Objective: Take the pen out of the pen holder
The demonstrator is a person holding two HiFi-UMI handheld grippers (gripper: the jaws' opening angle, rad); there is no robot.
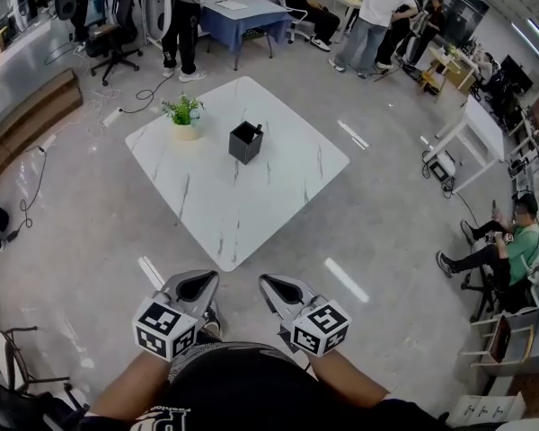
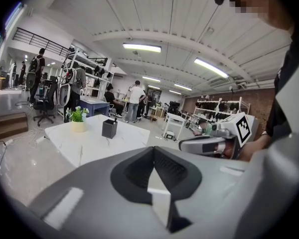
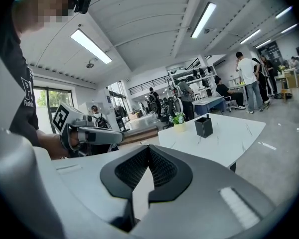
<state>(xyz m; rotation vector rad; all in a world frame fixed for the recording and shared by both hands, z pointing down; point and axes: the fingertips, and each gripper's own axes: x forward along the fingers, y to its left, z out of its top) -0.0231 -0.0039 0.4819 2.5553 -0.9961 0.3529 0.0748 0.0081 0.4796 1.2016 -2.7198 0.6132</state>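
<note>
A black square pen holder stands near the middle of a white marble table, with a dark pen sticking up from its right corner. Both grippers hover close to my body, well short of the table's near corner. My left gripper is shut with nothing in it. My right gripper is the same. The left gripper view shows the holder far ahead beyond the shut jaws and the right gripper alongside. The right gripper view shows the holder ahead at the right.
A small potted plant sits on the table left of the holder. Grey floor surrounds the table, with cables at the far left. Standing people and office chairs fill the back by a blue table. A person sits at the right.
</note>
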